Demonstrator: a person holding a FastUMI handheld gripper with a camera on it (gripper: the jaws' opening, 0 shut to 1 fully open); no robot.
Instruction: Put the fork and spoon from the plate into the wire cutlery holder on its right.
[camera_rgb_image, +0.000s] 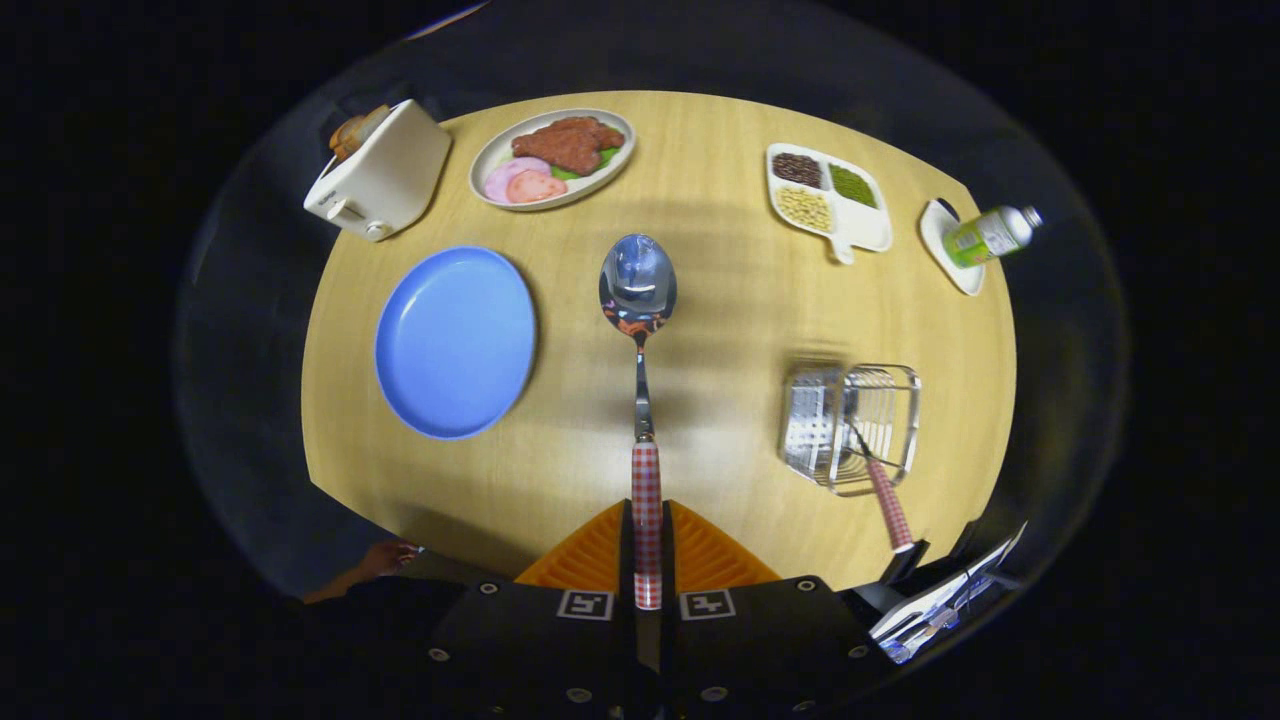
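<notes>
Gripper (647, 540) fingers were clamped on the spoon (639, 290) handle, bowl over the table (720, 330); fork (885, 495) already in wire holder (850, 425), blue plate (455, 340) bare.

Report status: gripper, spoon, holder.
Hand-held gripper shut on spoon, held above table. Fork already in wire cutlery holder. Blue plate empty. Path to holder looks clear.

Light wood table (720, 330), rounded far edge, grain running front to back. Soft glare patch at its middle, faint shadow bands across it. Dark floor (250, 330) all around, booth beyond in black.
</notes>
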